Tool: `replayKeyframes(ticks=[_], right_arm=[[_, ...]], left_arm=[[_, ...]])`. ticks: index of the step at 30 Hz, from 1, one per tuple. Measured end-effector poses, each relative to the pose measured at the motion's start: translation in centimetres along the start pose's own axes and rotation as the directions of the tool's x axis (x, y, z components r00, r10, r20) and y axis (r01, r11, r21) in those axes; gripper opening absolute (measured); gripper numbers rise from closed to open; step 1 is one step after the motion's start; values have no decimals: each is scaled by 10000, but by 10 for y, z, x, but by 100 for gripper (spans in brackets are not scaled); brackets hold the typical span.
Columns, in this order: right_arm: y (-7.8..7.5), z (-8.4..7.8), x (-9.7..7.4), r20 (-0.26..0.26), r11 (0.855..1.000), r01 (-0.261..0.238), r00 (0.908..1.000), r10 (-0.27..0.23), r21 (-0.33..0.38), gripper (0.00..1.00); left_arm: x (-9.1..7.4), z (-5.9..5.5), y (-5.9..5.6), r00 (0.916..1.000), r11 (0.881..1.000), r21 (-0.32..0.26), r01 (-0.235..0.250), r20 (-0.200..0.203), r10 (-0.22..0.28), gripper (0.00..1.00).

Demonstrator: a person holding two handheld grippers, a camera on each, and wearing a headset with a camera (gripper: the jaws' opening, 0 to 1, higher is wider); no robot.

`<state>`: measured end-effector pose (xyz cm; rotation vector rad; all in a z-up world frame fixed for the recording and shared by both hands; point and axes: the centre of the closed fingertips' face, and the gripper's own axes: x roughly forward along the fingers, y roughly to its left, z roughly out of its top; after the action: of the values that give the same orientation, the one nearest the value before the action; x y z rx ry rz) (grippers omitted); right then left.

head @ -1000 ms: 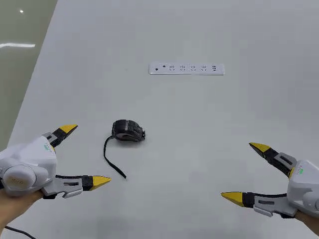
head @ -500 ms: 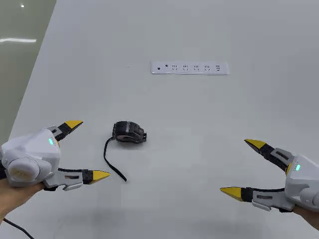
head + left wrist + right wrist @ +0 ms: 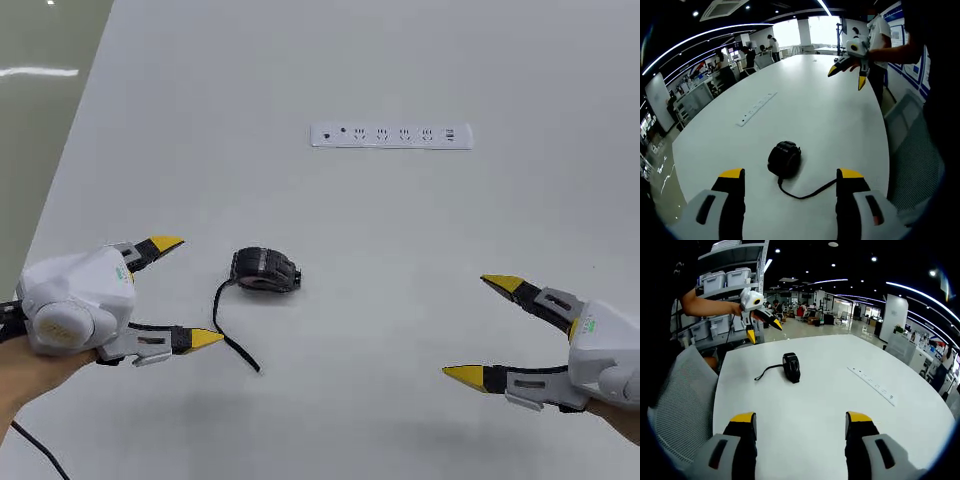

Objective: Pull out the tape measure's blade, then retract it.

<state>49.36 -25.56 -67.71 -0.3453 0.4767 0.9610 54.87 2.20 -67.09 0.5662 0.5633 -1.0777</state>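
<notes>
A black tape measure (image 3: 265, 270) lies on the white table (image 3: 400, 250), its black wrist strap (image 3: 232, 335) trailing toward me. The blade is fully inside the case. My left gripper (image 3: 176, 292) hovers open just left of the tape measure, yellow tips pointing at it. In the left gripper view the tape measure (image 3: 784, 158) sits a short way ahead between the open jaws, strap (image 3: 807, 191) curling to the right. My right gripper (image 3: 489, 330) is open at the lower right, well away from it. The right gripper view has the tape measure (image 3: 791, 367) far ahead.
A white power strip (image 3: 391, 136) lies flat at the far middle of the table. The table's left edge (image 3: 70, 150) drops to a greenish floor. Bare tabletop lies between the two grippers. An office with shelves, chairs and people surrounds the table.
My left gripper has moved right and up, closer to the tape measure. The right gripper has edged slightly forward. The tape measure has not moved; the head camera shifted a little.
</notes>
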Motion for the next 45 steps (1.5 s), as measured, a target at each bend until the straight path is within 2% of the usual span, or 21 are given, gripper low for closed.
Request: replayKeyframes(ticks=[9,20,25,32,38,45], right_arm=[[-6,5,17,139,9988,-317,9994,322,-367,68],[-10,3,36,131,9945,-709,9973,721,-769,61],[-12,1,47,54,9915,-916,9957,925,-921,59],[-15,-3,64,-151,9847,-1314,9913,1306,-1145,58],[-17,1,77,-52,9813,-1503,9886,1508,-1204,55],[-14,3,93,-14,9740,-1758,9841,1774,-1428,52]], left_arm=[[15,-5,4,9984,9973,503,535,-203,-526,61],[36,-15,9,9924,9896,987,1049,-750,-977,57],[47,-14,13,9893,9855,1143,1252,-898,-1153,56],[63,-18,16,9793,9726,1567,1718,-1347,-1513,54],[75,-24,19,9704,9625,1806,2025,-1691,-1725,52],[87,-28,19,9549,9443,2157,2487,-2180,-2017,49]])
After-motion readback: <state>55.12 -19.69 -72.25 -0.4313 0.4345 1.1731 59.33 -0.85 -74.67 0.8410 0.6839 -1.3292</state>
